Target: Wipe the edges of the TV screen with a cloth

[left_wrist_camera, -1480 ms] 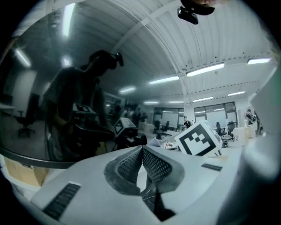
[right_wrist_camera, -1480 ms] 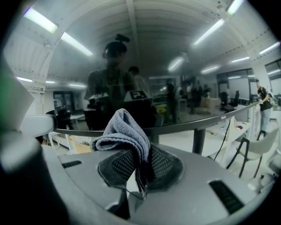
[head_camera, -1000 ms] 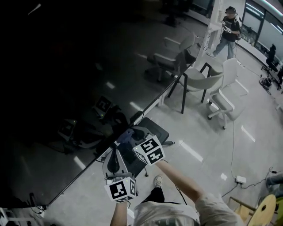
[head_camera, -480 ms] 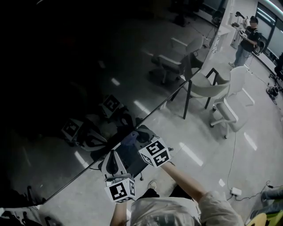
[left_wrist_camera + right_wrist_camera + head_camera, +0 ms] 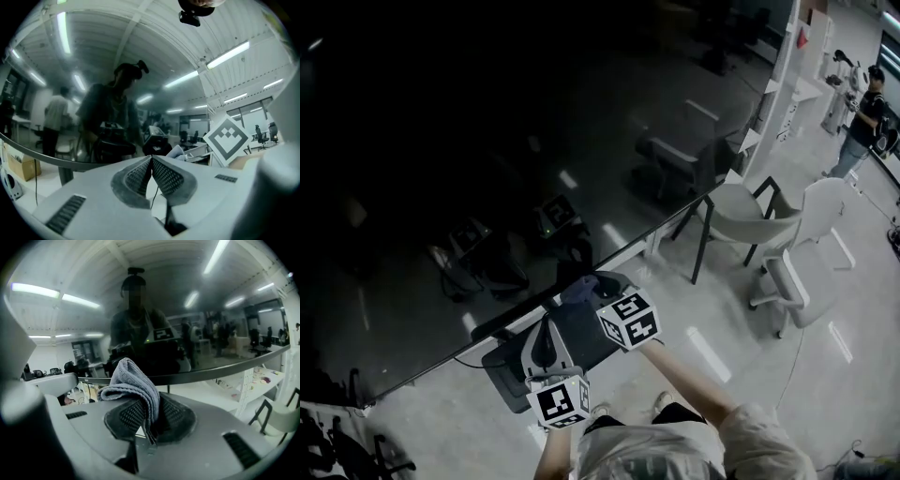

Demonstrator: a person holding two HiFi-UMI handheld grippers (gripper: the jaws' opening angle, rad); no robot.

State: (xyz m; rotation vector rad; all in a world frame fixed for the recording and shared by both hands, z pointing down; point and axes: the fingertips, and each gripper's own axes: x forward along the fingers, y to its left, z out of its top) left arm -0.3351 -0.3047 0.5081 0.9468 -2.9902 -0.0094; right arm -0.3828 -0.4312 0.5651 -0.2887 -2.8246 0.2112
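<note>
The head view shows the TV screen (image 5: 441, 141) as a large dark pane over the upper left of the frame. Its lower edge runs diagonally from lower left up to the right middle. Both grippers sit just below that edge, near the bottom centre.

The right gripper (image 5: 596, 283) carries a bluish cloth (image 5: 577, 289) at its tip, close against the screen's edge; contact cannot be judged from above. The left gripper (image 5: 546, 325) lies just beside it, lower in the frame.

The right gripper view shows what the head view cannot. The right gripper (image 5: 149, 414) has its jaws pinching a folded, ribbed grey-blue cloth (image 5: 133, 383), which bulges up and to the left above them. The glossy screen (image 5: 197, 310) fills the upper frame.

In the left gripper view the left gripper (image 5: 151, 159) has its jaws pressed together with nothing between them. A corner of the cloth (image 5: 178, 151) peeks out beyond them.

Only the head view shows a grey chair (image 5: 745, 220) and a white chair (image 5: 811, 248) at the right.
</note>
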